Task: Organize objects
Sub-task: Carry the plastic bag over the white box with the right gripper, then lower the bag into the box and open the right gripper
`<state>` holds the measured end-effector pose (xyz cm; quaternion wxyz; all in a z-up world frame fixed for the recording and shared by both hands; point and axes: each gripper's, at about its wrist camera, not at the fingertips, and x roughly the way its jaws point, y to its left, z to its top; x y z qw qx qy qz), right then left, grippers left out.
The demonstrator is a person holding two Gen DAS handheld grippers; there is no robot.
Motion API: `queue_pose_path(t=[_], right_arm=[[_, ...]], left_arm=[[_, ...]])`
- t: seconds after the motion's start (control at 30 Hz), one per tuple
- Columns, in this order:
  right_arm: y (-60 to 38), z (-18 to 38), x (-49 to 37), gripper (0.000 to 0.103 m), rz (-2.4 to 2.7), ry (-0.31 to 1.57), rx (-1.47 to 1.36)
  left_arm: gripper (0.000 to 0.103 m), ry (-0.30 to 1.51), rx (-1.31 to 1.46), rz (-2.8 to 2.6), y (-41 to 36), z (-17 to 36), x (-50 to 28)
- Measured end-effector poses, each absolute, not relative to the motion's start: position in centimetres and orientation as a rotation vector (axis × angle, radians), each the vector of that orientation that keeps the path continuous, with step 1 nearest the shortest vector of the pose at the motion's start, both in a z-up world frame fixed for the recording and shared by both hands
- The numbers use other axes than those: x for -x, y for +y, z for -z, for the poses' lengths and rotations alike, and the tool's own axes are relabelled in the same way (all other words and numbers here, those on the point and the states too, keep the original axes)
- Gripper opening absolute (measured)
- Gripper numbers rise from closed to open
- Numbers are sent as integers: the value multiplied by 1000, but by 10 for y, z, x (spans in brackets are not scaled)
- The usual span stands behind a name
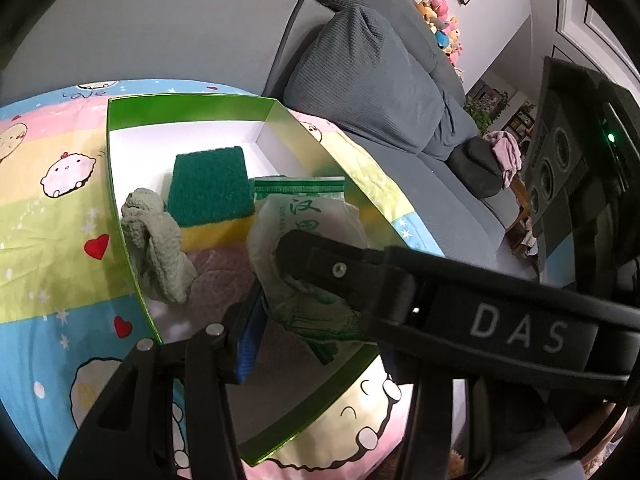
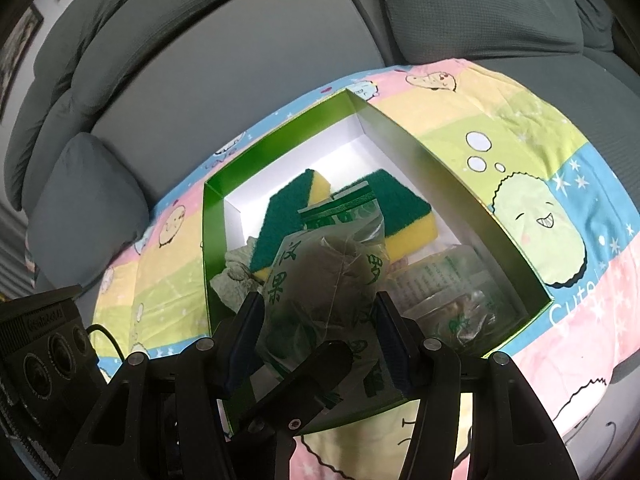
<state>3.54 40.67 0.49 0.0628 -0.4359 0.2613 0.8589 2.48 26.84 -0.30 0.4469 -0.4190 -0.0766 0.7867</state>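
A clear packet [image 2: 320, 276] printed with green characters hangs over the open green box [image 2: 212, 240]. My right gripper [image 2: 320, 316] is shut on it, a blue pad against each side. The same packet [image 1: 308, 216] shows in the left wrist view, where my left gripper [image 1: 316, 312] also holds it. Its left pad [image 1: 250, 332] touches the packet, and its right finger is hidden behind the right gripper's black finger [image 1: 320, 260]. The left gripper's finger [image 2: 320, 368] crosses low in the right wrist view.
The box [image 1: 116, 168] sits on a cartoon-print sheet [image 1: 52, 240] over a grey sofa [image 1: 380, 80]. Inside lie green-and-yellow sponges [image 1: 210, 192], a grey-green cloth [image 1: 156, 240] and other printed packets [image 2: 444, 280]. Plush toys [image 1: 436, 12] line the sofa back.
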Motion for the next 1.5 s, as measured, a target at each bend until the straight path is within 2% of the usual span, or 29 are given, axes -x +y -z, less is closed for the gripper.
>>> queue_pose_path(t=[0.5,0.83,0.93,0.97,1.17,1.33,1.4,1.5], right_arm=[[412,4,-32,58,-2571,852,1351],[414,3,-36,58,-2570,888,1339],[413,2,-36,58,-2576,889,1338],[413,1,-38,58,-2580,891,1328],[410,-4,-41,58,-2610,884,1295],[409,-7,-46,58,-2605,882,1263],[410,-9,-49,58,-2607,895,1242],[408,-15,-53,58,-2636,903,1206]], left_arm=[[51,-147,1082,-1990,272,5,-22],[59,-129,1112,-2024,273,4,-25],[65,-103,1114,-2068,271,1,-29],[70,-100,1119,-2082,270,0,-28],[71,-88,1106,-2106,265,-4,-31],[78,-87,1101,-2117,260,-7,-32],[87,-104,1103,-2085,258,-9,-34],[89,-96,1085,-2103,256,-15,-38]])
